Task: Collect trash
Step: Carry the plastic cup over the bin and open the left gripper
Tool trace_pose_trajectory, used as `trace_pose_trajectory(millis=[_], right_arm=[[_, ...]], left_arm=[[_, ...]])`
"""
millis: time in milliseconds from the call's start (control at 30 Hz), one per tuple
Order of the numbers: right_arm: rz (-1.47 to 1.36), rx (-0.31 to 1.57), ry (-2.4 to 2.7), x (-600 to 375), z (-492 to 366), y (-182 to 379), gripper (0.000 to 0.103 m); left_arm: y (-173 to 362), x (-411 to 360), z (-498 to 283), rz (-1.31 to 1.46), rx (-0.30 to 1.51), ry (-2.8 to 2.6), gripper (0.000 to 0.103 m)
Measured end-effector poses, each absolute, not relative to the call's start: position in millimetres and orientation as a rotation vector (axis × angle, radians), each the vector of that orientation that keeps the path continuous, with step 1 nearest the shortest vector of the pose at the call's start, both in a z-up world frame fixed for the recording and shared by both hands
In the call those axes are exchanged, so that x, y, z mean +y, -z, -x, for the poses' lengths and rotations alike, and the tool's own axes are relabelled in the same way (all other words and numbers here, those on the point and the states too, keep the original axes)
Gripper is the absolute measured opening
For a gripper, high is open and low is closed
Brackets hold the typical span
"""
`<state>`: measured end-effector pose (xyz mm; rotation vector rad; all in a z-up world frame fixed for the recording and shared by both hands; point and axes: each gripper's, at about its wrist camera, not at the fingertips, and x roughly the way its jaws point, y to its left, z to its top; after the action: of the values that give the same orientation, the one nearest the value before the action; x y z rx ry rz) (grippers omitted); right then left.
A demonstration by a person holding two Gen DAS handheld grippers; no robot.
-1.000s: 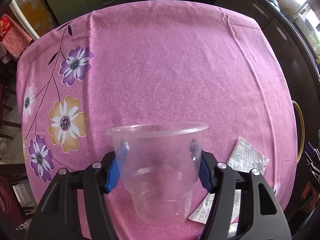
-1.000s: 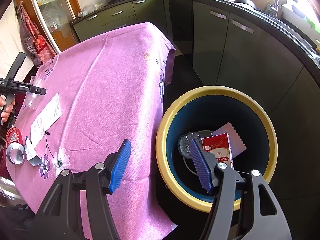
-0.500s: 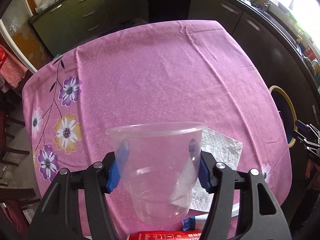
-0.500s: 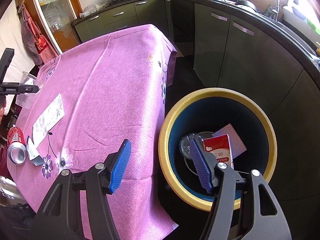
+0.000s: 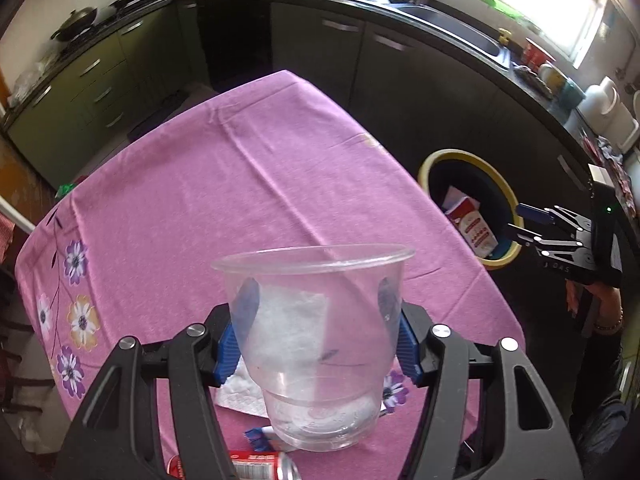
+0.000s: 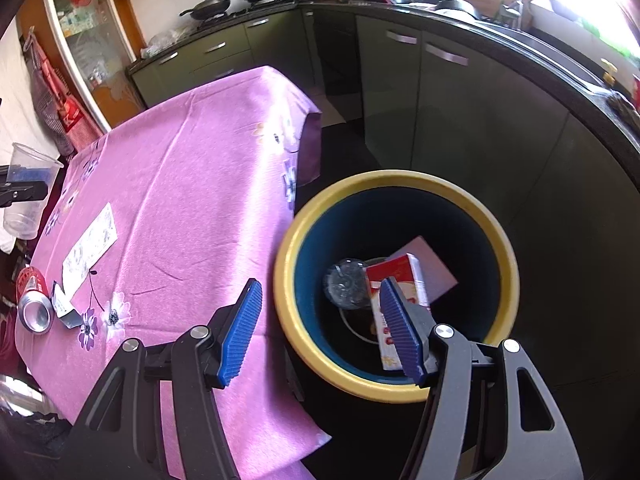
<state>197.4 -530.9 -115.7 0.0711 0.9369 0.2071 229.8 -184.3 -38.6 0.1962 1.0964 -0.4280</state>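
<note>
My left gripper (image 5: 316,340) is shut on a clear plastic cup (image 5: 316,344) and holds it upright above the near end of the pink table (image 5: 224,184). The cup also shows at the far left of the right wrist view (image 6: 28,196). My right gripper (image 6: 320,330) is open and empty over the rim of the yellow-rimmed bin (image 6: 504,248), which holds a red-and-white carton (image 6: 396,280), a clear bottle (image 6: 346,286) and a pale card. The bin (image 5: 496,192) stands on the floor beside the table's right edge.
On the table lie a white napkin (image 6: 90,242), a red soda can (image 6: 34,306) and a small wrapper (image 6: 66,310). Dark kitchen cabinets (image 6: 440,100) and a counter with pans run behind the table and bin.
My left gripper has lifted the cup higher and tilted up, so the bin and kitchen counter came into its view. My right gripper has stayed over the bin, open.
</note>
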Motion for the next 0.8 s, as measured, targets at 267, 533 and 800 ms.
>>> trace_pose_trajectory(millis=[267,533,800], right_arm=[[-0.147,0.912,-0.133,-580.7,-171.7,114.5,0.061],[-0.203,0.885,-0.064,-620.1,-136.9,111.5,0.062],[-0.224,0.886,-0.037,-633.7,-121.8,110.1,0.065]], left_arm=[[36.1,-306.8,-234.6,-0.285,1.072,0.632,0.060],[89.1,-419.4,-273.9,-0.319,1.110,0.733,0.060],[136.8,-480.6,-306.2,-0.378,1.125,0.700,0.068]])
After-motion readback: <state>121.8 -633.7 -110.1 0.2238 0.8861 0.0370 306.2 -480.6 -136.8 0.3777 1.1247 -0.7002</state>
